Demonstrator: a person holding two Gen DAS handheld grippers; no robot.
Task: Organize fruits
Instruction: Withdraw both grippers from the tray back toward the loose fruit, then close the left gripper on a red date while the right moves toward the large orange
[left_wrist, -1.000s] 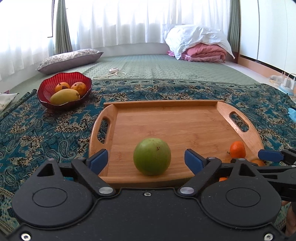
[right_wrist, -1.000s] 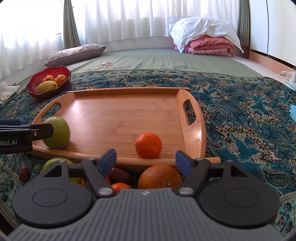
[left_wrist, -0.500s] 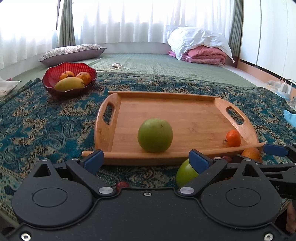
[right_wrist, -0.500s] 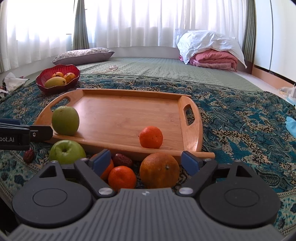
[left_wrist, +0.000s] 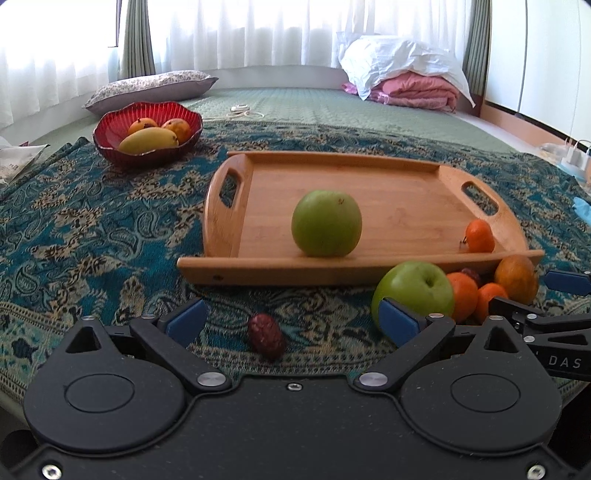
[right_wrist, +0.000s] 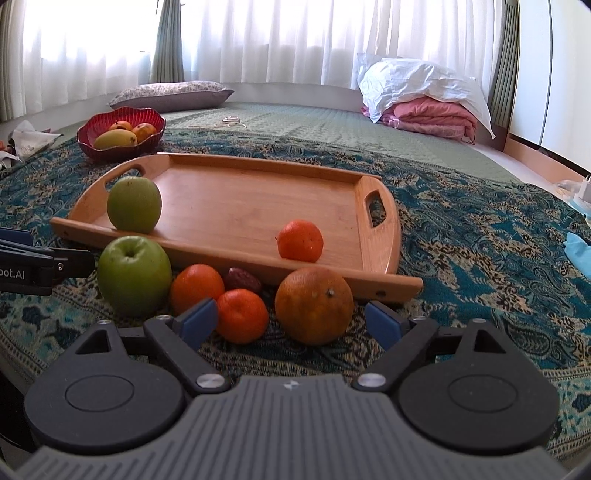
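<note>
A wooden tray (left_wrist: 369, 184) (right_wrist: 229, 199) lies on the patterned cloth, holding a green apple (left_wrist: 326, 223) (right_wrist: 134, 209) and a small mandarin (left_wrist: 479, 235) (right_wrist: 300, 240). In front of the tray lie a second green apple (left_wrist: 413, 291) (right_wrist: 133, 275), two mandarins (right_wrist: 242, 315), a large orange (right_wrist: 314, 305) and a dark date (right_wrist: 242, 278). Another date (left_wrist: 265, 334) lies alone between my left fingers. My left gripper (left_wrist: 291, 325) is open and empty. My right gripper (right_wrist: 291, 325) is open and empty, just short of the orange and one mandarin.
A red bowl (left_wrist: 110, 142) (right_wrist: 88, 142) with a mango and two round fruits stands at the back left. A cushion (left_wrist: 147, 86) and folded bedding (left_wrist: 413, 88) lie on the green mat behind. A blue item (right_wrist: 578, 251) lies at the right edge.
Both grippers have pulled back from the tray and stayed open. The loose fruit in front of the tray has come into full view. The green apple and the mandarin remain on the tray.
</note>
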